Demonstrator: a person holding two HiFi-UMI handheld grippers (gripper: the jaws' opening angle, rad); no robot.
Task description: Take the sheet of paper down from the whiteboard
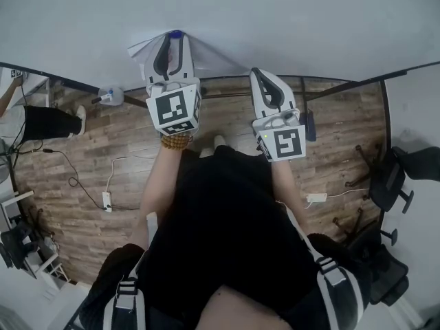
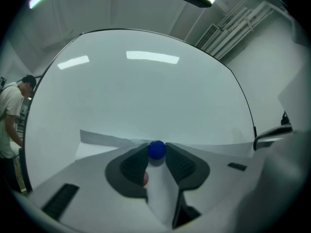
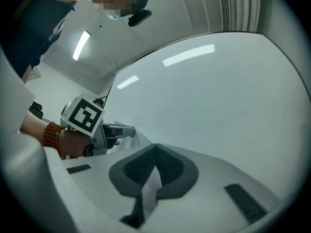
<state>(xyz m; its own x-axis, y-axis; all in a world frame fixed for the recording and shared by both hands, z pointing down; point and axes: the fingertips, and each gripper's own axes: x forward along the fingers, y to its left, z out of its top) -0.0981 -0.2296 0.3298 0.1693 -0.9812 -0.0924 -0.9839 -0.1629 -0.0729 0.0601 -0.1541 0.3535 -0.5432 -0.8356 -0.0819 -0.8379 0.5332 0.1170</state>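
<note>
The whiteboard (image 1: pixel 275 19) fills the top of the head view. A white sheet of paper (image 1: pixel 210 59) lies against it, held by a round blue magnet (image 2: pixel 156 149). My left gripper (image 1: pixel 172 41) points level at the board with its jaws closed around that magnet (image 1: pixel 176 34), and the sheet (image 2: pixel 102 142) spreads to both sides behind it. A small red spot (image 2: pixel 145 178) shows by the left finger; what it is I cannot tell. My right gripper (image 1: pixel 256 71) is shut at the sheet's right edge, and a strip of paper (image 3: pixel 151 186) runs between its pads. The left gripper (image 3: pixel 121 130) shows in the right gripper view.
Below the board is a wooden floor with cables and a power strip (image 1: pixel 106 200). Black office chairs (image 1: pixel 392 177) stand at the right. A person (image 2: pixel 9 115) stands at the board's left end. The board's black frame (image 1: pixel 344 84) runs along its lower edge.
</note>
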